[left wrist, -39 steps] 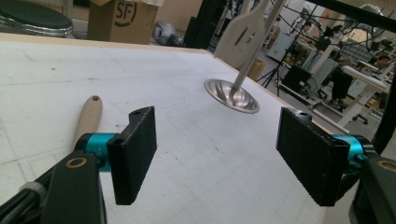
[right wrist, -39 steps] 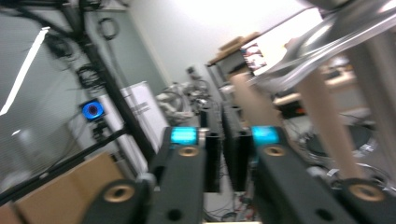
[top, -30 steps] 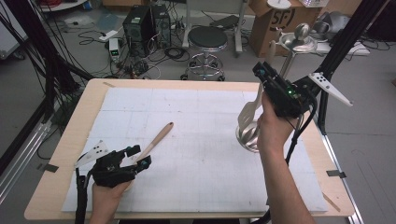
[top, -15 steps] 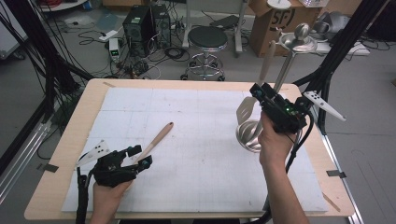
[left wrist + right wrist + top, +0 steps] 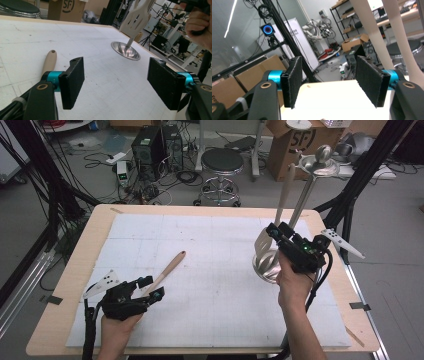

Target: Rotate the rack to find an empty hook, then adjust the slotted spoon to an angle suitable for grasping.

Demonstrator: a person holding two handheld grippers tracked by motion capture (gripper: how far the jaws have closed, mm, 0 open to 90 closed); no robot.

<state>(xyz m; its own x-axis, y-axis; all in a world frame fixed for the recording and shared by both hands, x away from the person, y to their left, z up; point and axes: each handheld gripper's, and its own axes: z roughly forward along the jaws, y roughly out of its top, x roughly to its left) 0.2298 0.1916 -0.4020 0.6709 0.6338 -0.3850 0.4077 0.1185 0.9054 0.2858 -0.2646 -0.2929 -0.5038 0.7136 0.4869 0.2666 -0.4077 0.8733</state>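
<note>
Since the earlier frames, the right gripper [image 5: 275,236] is being seen lower and nearer the person over the table's right side, while the left gripper [image 5: 150,287] is being kept in place near the front left.

A steel utensil stand [image 5: 270,262] with a round dish base is being shown on the white mat [image 5: 210,250], just beside the right hand [image 5: 292,282]. A pale slotted spatula [image 5: 265,245] is being shown upright against the stand's tall stem, its blade down by the base and its handle rising past the table's far edge. In the right gripper view, the jaws are being held well apart with nothing between them, and two pale handles [image 5: 372,27] are being seen just to their right.

A wooden-handled utensil [image 5: 170,267] is being shown lying flat on the mat, just beyond the left gripper. In the left gripper view, the jaws are being held wide apart and empty, the wooden handle [image 5: 50,60] lying just beyond the left jaw; its far end is being hidden. The dish base [image 5: 125,50] is being seen farther off across the mat.
</note>
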